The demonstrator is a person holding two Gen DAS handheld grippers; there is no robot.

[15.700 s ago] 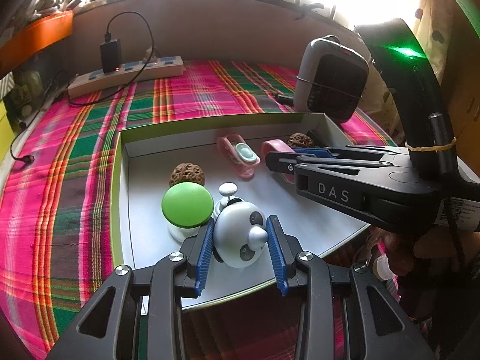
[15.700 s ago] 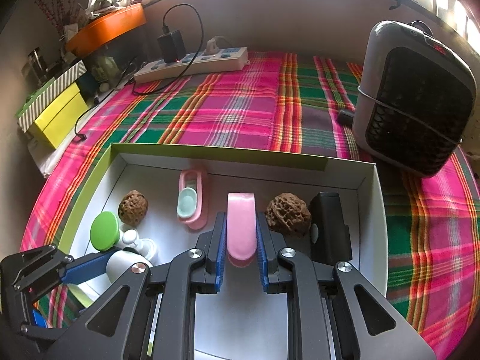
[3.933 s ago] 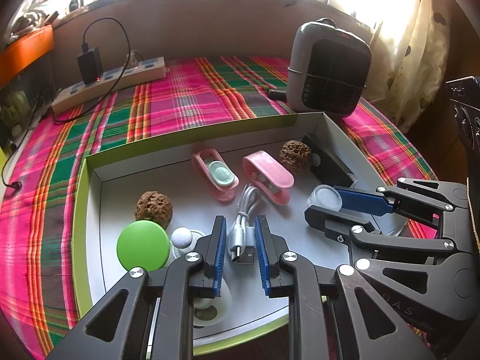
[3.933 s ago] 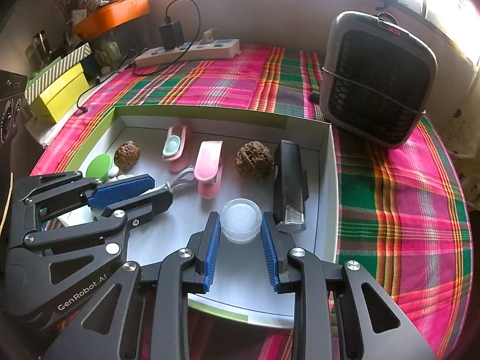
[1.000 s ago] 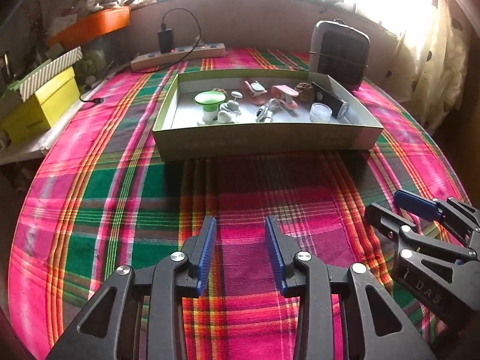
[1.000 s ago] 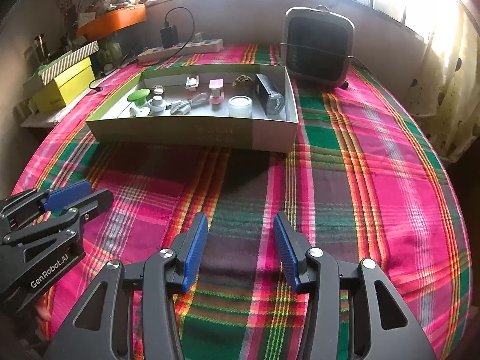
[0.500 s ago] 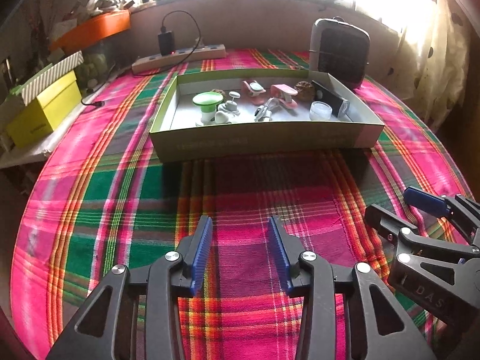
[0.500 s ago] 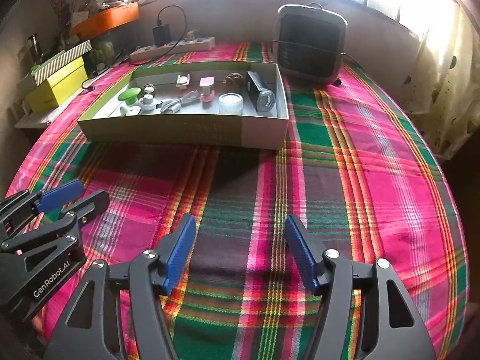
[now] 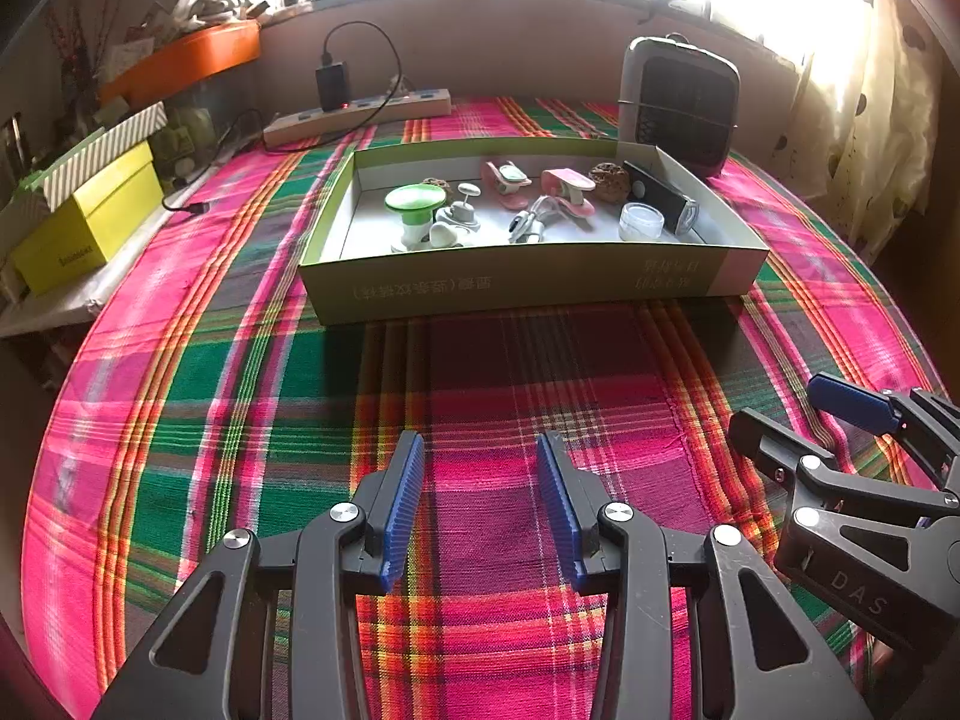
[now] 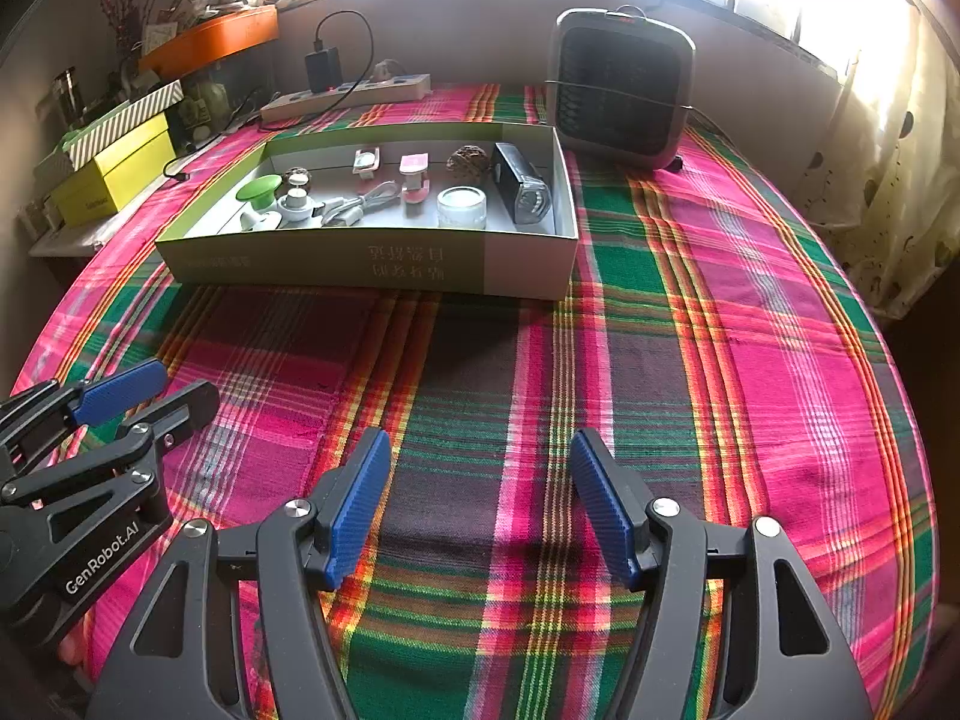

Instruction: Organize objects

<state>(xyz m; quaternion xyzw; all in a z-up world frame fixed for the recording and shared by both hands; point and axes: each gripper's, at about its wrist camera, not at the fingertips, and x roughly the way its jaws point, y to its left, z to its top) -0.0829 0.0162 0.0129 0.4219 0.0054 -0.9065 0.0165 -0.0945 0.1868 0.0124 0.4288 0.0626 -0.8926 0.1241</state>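
Both grippers have backed off from inside the box since the earlier frames and now hang over bare plaid tabletop (image 9: 492, 360), box well apart at 12 o'clock. Left gripper (image 9: 478, 501) jaws wide, nothing between them; right gripper (image 10: 477, 498) likewise wide and empty.

Risk, as a judgement: little left. A careless reach back in could clip the near wall and jolt the row; the round walnuts would roll.

Shallow green-and-white cardboard box (image 10: 372, 261) holds, largest first: black rectangular light (image 10: 521, 183) at 3 o'clock, green mushroom-shaped button (image 10: 258, 189) at 9, white coiled cable (image 10: 360, 204) centre, clear round jar (image 10: 461, 207), two pink clips (image 10: 414, 177), white panda toy (image 9: 459, 219), brown wrinkled walnuts (image 10: 469, 157).
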